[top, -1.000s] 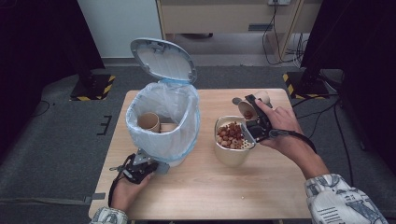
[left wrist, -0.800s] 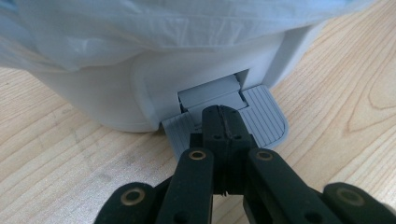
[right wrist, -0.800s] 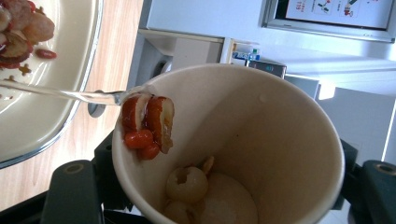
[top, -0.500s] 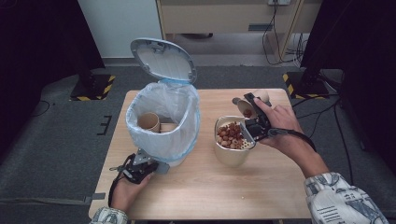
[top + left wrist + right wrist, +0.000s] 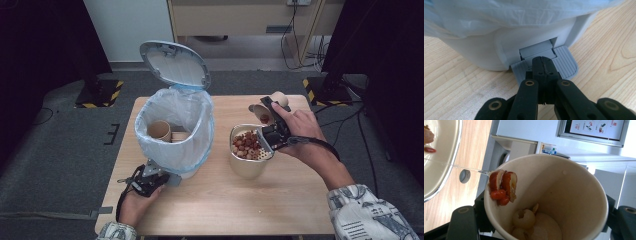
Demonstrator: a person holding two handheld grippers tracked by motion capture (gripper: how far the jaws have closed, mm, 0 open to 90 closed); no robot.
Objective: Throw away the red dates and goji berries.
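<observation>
1. Two grippers were at work over the wooden table (image 5: 210, 200). The left gripper (image 5: 150, 176) sat near the table's front left corner, its jaws shut tight together with nothing between them, the tips resting on the grey pedal (image 5: 564, 62) at the foot of the white bin (image 5: 172, 130).

2. The left gripper view showed what the high view hid: the ribbed pedal jutting from a recess in the bin's base, the closed jaw tips lying on its middle, and the bin liner (image 5: 506, 15) hanging over the wall above.

3. From above, the bin stood on the left half of the table with its lid (image 5: 175, 64) raised, and a paper cup (image 5: 160, 131) lay inside the liner.

4. The right gripper (image 5: 267, 117) was clamped narrowly on a tilted paper cup (image 5: 261, 113), held above the far right part of the table, just beyond the metal bowl (image 5: 247, 165).

5. The right gripper view looked into that cup (image 5: 564, 195): red fruit pieces (image 5: 502, 187) clung to the rim nearest the bowl, and pale round pieces (image 5: 525, 218) sat deeper inside. The high view gave only a red speck at the cup's mouth.

6. The metal bowl stood right of the bin, near the table's middle, holding a heap of reddish and pale pieces (image 5: 245, 144); its rim (image 5: 445, 170) crossed the right gripper view's left edge.
</observation>
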